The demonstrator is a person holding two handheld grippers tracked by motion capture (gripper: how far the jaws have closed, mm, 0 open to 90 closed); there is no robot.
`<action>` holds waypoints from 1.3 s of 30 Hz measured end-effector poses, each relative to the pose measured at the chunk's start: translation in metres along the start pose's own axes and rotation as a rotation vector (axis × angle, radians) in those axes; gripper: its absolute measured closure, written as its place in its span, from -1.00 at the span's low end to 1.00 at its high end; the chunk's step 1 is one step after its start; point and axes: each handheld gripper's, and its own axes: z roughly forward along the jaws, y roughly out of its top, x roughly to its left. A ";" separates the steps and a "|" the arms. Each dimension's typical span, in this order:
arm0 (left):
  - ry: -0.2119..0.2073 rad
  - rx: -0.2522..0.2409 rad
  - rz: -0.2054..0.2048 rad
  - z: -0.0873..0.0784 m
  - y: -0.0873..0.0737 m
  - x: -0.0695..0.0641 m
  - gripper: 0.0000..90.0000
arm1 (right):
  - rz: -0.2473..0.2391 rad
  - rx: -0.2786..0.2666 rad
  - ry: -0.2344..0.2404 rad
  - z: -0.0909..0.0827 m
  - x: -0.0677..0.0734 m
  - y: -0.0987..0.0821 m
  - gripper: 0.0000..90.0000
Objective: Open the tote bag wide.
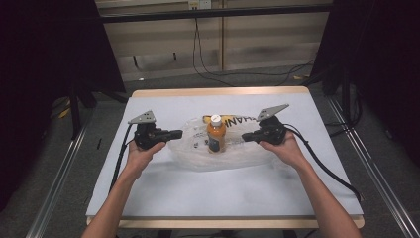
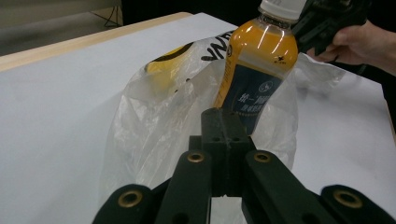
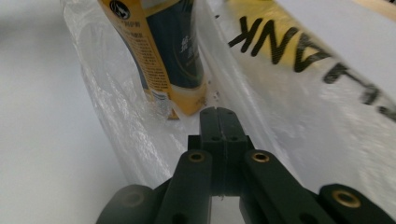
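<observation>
Near edge of the bench (image 1: 163,198): bare grey surface, both forearms entering from below, nothing in the way.

Left gripper (image 1: 174,134): held level, pointing inward toward the bag's left end. Its fingers (image 2: 224,135) are pressed together with nothing between them; the tips sit at the plastic, contact or pinch not resolvable.

Right gripper (image 1: 246,137): mirror pose, pointing inward at the bag's right end. Fingers (image 3: 219,128) likewise closed and empty as far as can be seen, tips just at the crinkled film; whether a fold is caught, cannot tell.

Between them: clear plastic bag (image 1: 190,148), lying flat across the bench, long axis running left to right, yellow print with black letters on its far side. Orange drink bottle (image 1: 216,134) stands upright inside it, white cap on top, dark label facing the person. In the left gripper view the bottle (image 2: 254,70) rises straight ahead of the fingers, behind the film; in the right gripper view its base (image 3: 184,100) is just ahead and slightly left of the tips.

Judgement: the bottle sits about midway, the right gripper a little nearer. Either hand would have to open before taking bag or bottle. An upright, tall bottle on loose film could tip if the plastic is tugged sideways.

Far side: open bench behind the bag, edges well apart from it.
</observation>
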 end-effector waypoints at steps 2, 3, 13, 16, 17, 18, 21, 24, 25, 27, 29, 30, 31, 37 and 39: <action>0.017 0.039 0.037 0.007 0.006 -0.005 1.00 | -0.012 0.037 0.003 0.009 0.000 0.003 1.00; 0.014 0.056 0.055 0.012 0.009 -0.010 1.00 | -0.009 0.043 0.006 0.011 0.000 0.005 1.00; 0.029 0.313 0.202 0.076 0.010 -0.047 1.00 | -0.043 0.194 0.031 0.044 -0.001 0.032 1.00; 0.022 0.387 0.239 0.091 0.003 -0.051 1.00 | -0.049 0.257 0.022 0.056 -0.007 0.036 1.00; 0.021 0.404 0.248 0.095 -0.001 -0.052 1.00 | -0.051 0.271 0.029 0.060 -0.010 0.037 1.00; 0.010 0.416 0.241 0.098 -0.004 -0.052 1.00 | -0.037 0.283 0.025 0.064 -0.013 0.037 1.00; -0.001 0.453 0.261 0.104 -0.012 -0.055 1.00 | -0.011 0.300 0.030 0.075 -0.027 0.035 1.00; -0.016 0.480 0.269 0.106 -0.020 -0.060 1.00 | 0.023 0.318 0.025 0.087 -0.037 0.033 1.00; -0.011 0.482 0.278 0.105 -0.022 -0.061 1.00 | 0.039 0.313 0.028 0.090 -0.042 0.032 1.00; -0.022 0.483 0.281 0.101 -0.023 -0.062 1.00 | 0.079 0.295 0.032 0.093 -0.048 0.034 1.00; -0.031 0.484 0.283 0.097 -0.026 -0.063 1.00 | 0.096 0.287 0.030 0.097 -0.054 0.037 1.00; -0.032 0.484 0.291 0.096 -0.026 -0.065 1.00 | 0.105 0.287 0.011 0.100 -0.057 0.040 1.00; -0.039 0.490 0.300 0.095 -0.027 -0.066 1.00 | 0.103 0.280 -0.001 0.102 -0.059 0.041 1.00; -0.098 0.493 0.326 0.084 -0.035 -0.076 1.00 | 0.188 0.242 -0.035 0.113 -0.072 0.049 1.00; -0.100 0.493 0.332 0.081 -0.036 -0.079 1.00 | 0.216 0.217 -0.053 0.117 -0.075 0.049 1.00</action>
